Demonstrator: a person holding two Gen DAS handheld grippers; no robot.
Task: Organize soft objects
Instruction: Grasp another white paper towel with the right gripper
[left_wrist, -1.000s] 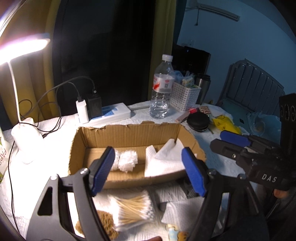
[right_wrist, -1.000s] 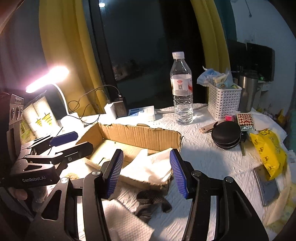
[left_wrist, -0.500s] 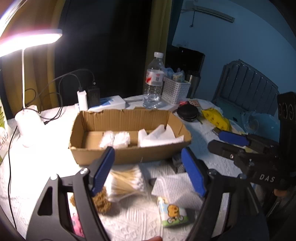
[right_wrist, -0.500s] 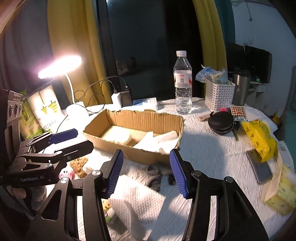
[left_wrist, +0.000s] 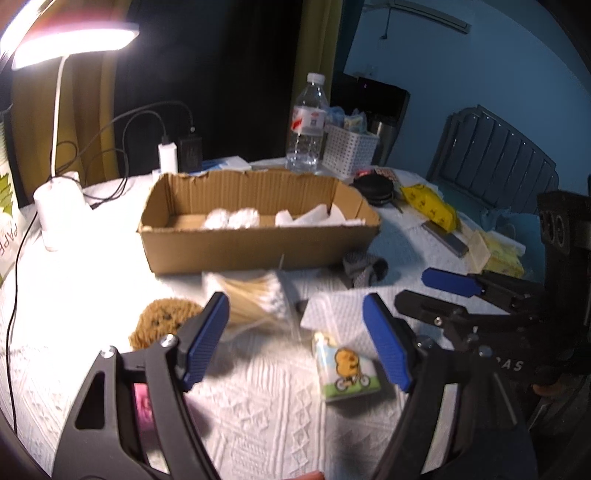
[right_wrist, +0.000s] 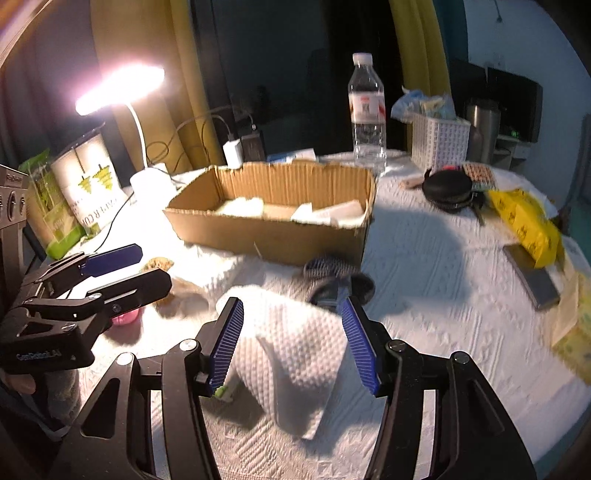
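A cardboard box (left_wrist: 258, 247) holds white cotton pads (left_wrist: 231, 219) and folded tissue (left_wrist: 314, 218). In front of it lie a pack of cotton swabs (left_wrist: 255, 299), a brown sponge (left_wrist: 162, 321), a grey fabric piece (left_wrist: 364, 269), a white paper towel (left_wrist: 340, 310) and a small cartoon tissue pack (left_wrist: 345, 369). My left gripper (left_wrist: 295, 338) stands open above the table, with nothing between its fingers. My right gripper (right_wrist: 293, 341) hangs low over the paper towel (right_wrist: 295, 350); its jaws are opening, the towel lies between them and the pads do not press it.
A lit desk lamp (left_wrist: 55, 122) stands at the left with cables and chargers (left_wrist: 168, 157). Behind the box are a water bottle (left_wrist: 306, 125) and a white basket (left_wrist: 349, 147). A black round case (right_wrist: 448, 188), a yellow packet (right_wrist: 524, 218) and a dark flat slab (right_wrist: 532, 273) lie at the right.
Both grippers have drawn back from the box and sunk toward the near table. The right one now straddles the paper towel, its jaws slightly wider.
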